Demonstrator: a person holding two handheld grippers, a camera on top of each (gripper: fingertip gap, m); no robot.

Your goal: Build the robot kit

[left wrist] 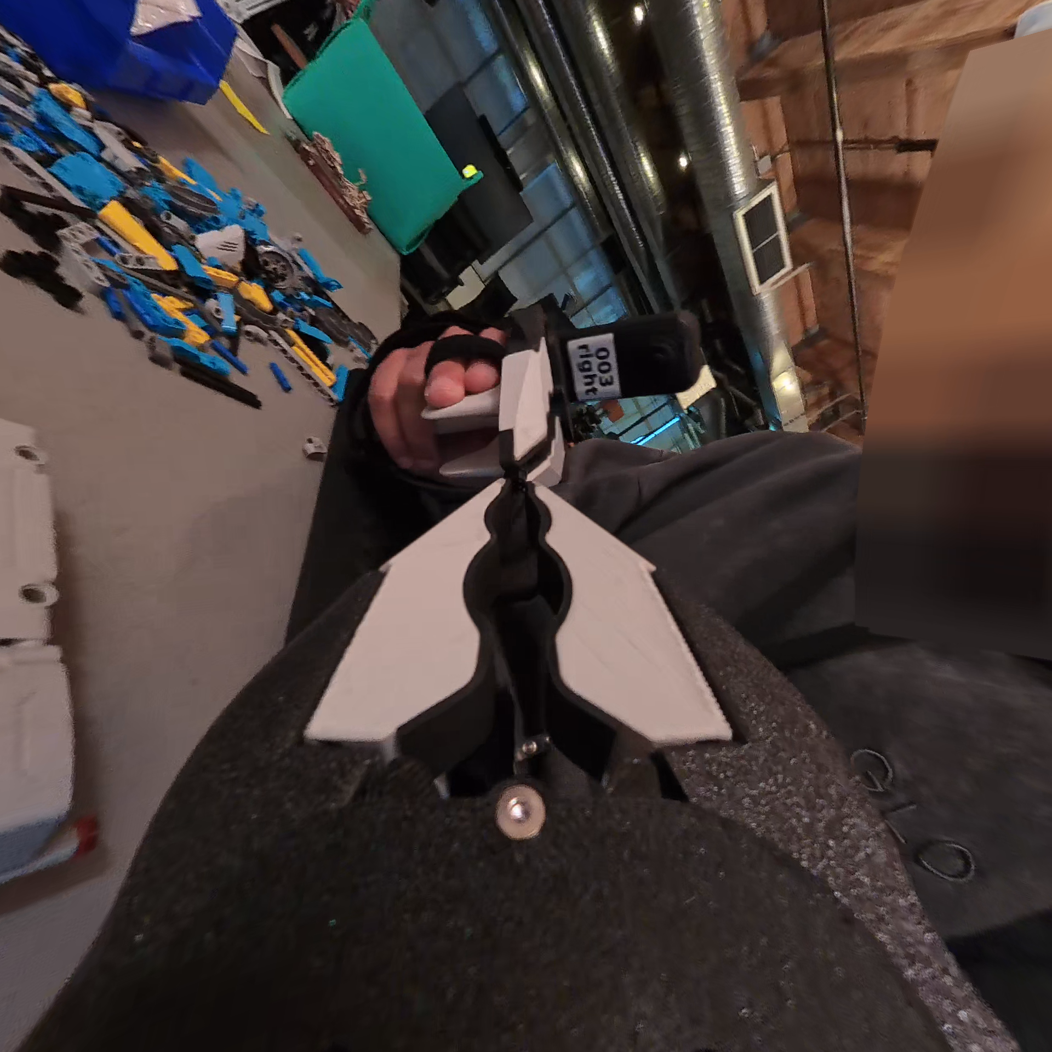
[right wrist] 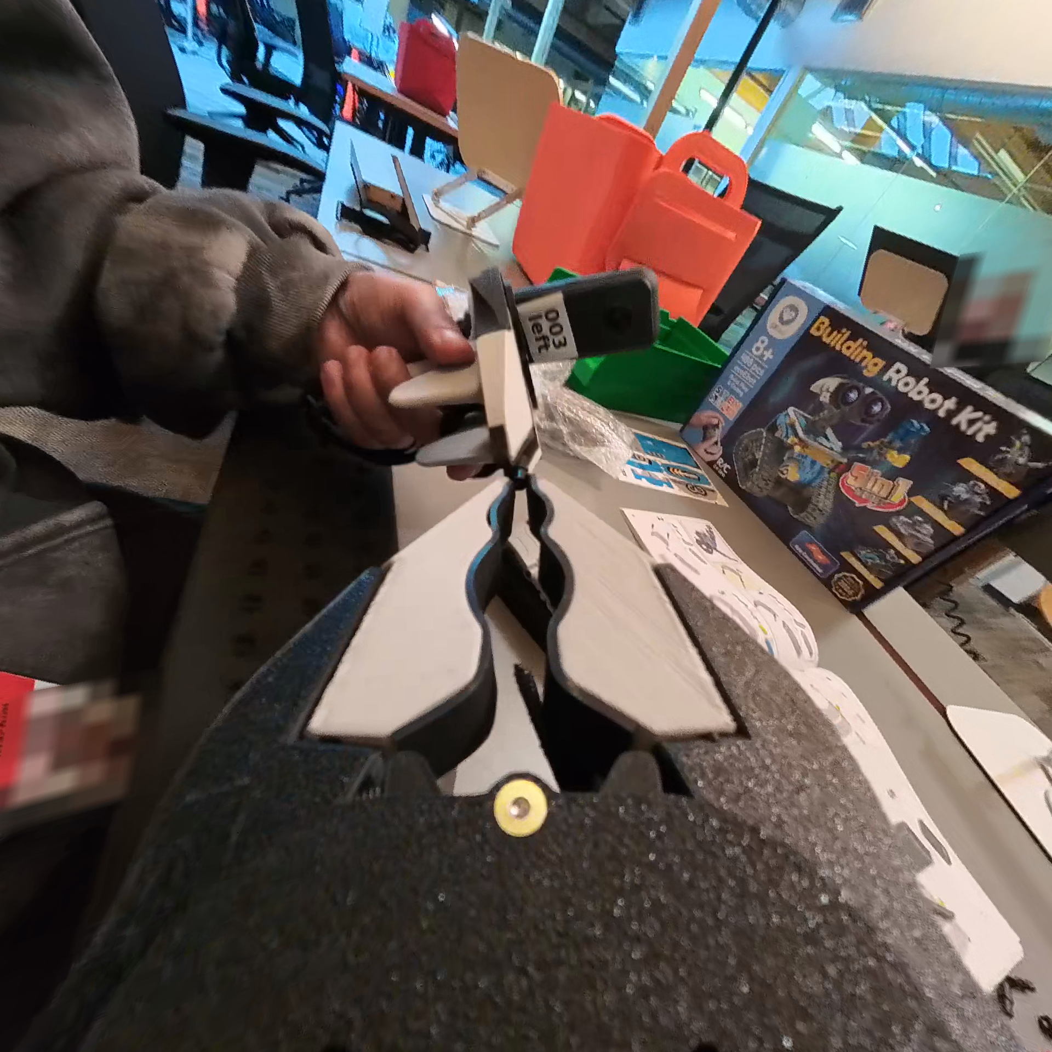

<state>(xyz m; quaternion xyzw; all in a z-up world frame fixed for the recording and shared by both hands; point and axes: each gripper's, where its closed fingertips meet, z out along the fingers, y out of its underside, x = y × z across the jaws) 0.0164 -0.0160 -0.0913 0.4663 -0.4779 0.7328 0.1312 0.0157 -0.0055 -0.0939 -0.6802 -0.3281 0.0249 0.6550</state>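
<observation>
My left gripper [left wrist: 517, 490] and my right gripper [right wrist: 519, 490] point at each other, tip to tip, above the table edge. A small black part [left wrist: 517, 475] sits where the tips meet, and both pairs of fingers are closed on it. It shows as a dark knob in the right wrist view [right wrist: 518, 476]. The right gripper [left wrist: 522, 462] shows farther off in the left wrist view, held by a hand [left wrist: 410, 398]. The left gripper [right wrist: 514, 462] shows in the right wrist view, held by a hand [right wrist: 375, 364] in a grey sleeve.
A pile of blue, yellow, black and grey building pieces [left wrist: 171, 256] lies on the grey table [left wrist: 171, 512], with a blue bin [left wrist: 142, 45] and green bag [left wrist: 370, 131] behind. A toy kit box [right wrist: 882, 455], orange bags [right wrist: 626, 210], a green box [right wrist: 654, 370], a plastic bag [right wrist: 575, 421] and printed sheets [right wrist: 717, 575] lie right. The grippers are tip to tip, or close to it.
</observation>
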